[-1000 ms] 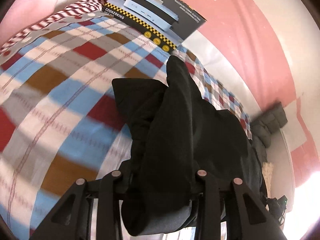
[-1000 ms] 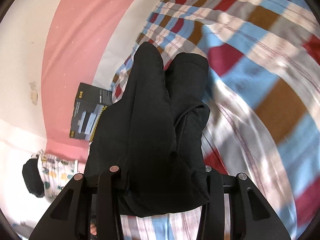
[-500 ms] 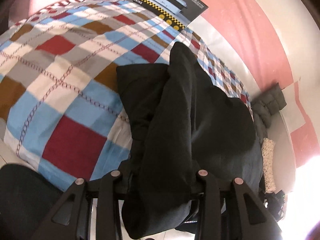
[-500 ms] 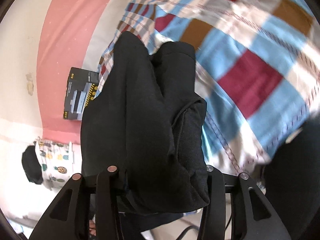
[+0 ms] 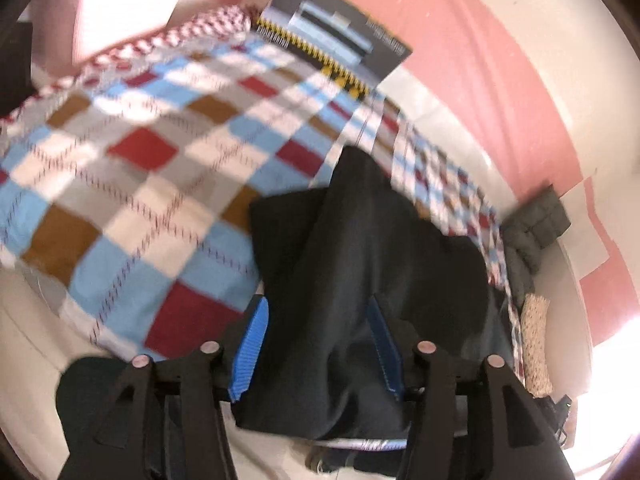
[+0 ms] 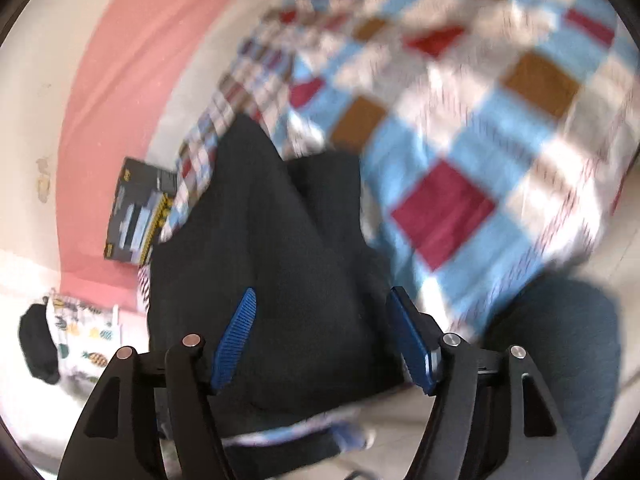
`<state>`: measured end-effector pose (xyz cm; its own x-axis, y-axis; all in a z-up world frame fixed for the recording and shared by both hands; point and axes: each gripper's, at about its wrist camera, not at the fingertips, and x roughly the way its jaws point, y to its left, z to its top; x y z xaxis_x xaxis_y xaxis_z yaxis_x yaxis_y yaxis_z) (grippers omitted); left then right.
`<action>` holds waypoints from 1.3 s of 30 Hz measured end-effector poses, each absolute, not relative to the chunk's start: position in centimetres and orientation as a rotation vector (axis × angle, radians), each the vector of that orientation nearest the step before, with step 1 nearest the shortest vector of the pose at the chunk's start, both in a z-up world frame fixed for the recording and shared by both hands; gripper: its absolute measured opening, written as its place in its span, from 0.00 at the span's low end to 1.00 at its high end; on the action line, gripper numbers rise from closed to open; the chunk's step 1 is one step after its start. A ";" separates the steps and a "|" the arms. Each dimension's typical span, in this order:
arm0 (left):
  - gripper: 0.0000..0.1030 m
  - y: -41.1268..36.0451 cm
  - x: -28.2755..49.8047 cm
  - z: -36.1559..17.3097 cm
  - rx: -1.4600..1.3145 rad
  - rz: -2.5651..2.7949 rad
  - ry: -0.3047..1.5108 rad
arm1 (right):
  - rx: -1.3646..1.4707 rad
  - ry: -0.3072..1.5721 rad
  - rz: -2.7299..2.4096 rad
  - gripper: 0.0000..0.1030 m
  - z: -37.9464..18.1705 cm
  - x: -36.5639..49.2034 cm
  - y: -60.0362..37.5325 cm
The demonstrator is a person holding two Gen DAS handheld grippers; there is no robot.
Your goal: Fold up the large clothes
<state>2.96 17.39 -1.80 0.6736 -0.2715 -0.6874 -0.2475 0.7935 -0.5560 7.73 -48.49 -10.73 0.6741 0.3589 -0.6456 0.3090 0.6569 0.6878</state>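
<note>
Mid-release, by the look of it. Left tool (image 5: 316, 344) and right tool (image 6: 324, 336) both spread apart, blue pads off the bulky black folded garment (image 6: 272, 248), which sits between each tool's fingers at the checked bedspread's (image 5: 140, 184) near edge. Next: back both tools out without dragging the fold.

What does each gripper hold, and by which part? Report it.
Nothing is clamped. Left gripper and right gripper both stand open, blue pads apart, straddling the near edge of the folded black fabric garment lying on the checked bedspread.
</note>
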 end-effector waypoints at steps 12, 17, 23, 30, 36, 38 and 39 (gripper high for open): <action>0.61 13.5 14.8 -2.5 -0.507 -0.117 0.933 | 0.555 0.843 0.123 0.67 -7.4 16.9 -46.0; 0.68 12.7 20.5 -2.9 -0.422 -0.137 0.957 | 0.506 0.894 0.149 0.67 -8.4 22.2 -46.2; 0.69 13.1 26.5 -5.8 -0.423 -0.118 1.039 | 0.565 0.984 0.215 0.67 -10.8 28.3 -46.3; 0.24 12.6 27.4 -5.3 -0.398 -0.073 0.974 | 0.490 0.939 0.181 0.15 -8.8 29.5 -44.5; 0.24 11.9 29.6 -6.6 -0.308 -0.015 0.919 | 0.385 0.944 0.088 0.15 -10.7 32.5 -43.0; 0.25 11.8 30.3 -9.2 -0.327 0.008 0.959 | 0.416 0.991 0.068 0.16 -13.6 33.2 -42.8; 0.25 12.1 30.5 -9.9 -0.352 0.016 0.956 | 0.427 0.990 0.062 0.17 -14.3 33.3 -43.0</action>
<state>30.49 12.10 -9.90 0.5807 -0.1408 -0.8018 -0.1678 0.9431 -0.2871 33.27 -43.01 -14.29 0.5544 0.2416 -0.7964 0.1410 0.9158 0.3760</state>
